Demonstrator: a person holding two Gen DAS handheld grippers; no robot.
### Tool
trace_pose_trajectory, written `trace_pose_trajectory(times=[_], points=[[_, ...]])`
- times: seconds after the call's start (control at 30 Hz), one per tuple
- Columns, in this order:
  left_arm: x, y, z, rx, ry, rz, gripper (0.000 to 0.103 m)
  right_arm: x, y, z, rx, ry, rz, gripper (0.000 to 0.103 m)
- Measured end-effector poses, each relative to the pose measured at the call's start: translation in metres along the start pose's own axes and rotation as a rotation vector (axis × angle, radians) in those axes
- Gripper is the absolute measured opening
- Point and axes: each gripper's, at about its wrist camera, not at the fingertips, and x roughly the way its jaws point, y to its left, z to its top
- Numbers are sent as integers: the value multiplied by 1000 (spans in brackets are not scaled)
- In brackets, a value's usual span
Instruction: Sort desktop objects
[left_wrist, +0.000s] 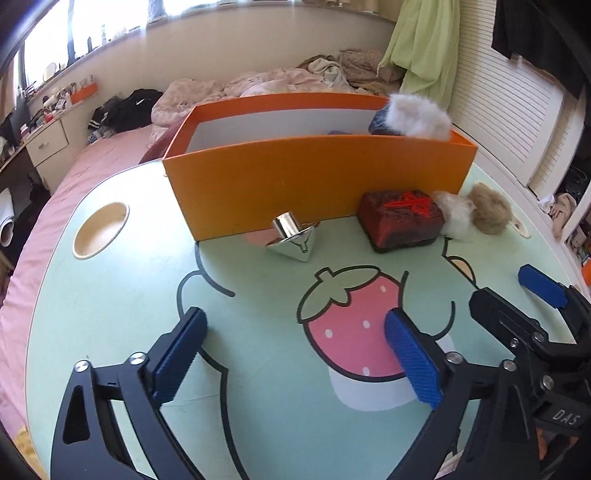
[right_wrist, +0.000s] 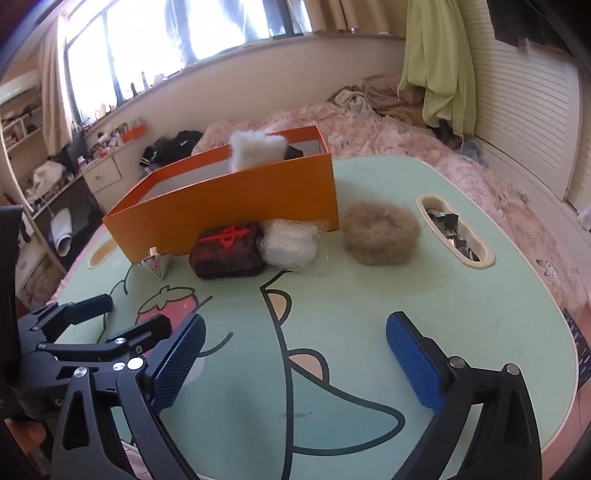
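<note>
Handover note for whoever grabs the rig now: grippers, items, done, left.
Left gripper: jaws open, empty, above the strawberry print.
Right gripper: jaws open, empty, beside it.
Orange box stands at the table's far side; a white fluffy item already sticks out of it.
Left on the table, along the box front: silver spinning top, dark red pouch, white fluffy item in clear wrap, brown fluffy scrunchie.
</note>
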Motion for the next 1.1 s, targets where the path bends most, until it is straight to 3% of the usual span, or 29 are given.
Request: trace_pose_trajectory(times=[1.0,1.1], points=[[5,3,-3,-6,3,2,103,2,4,0,-10,0,7,103],[3,3,-2,-6,2,-1,103,-1,3,1,-1,-9,41,102]])
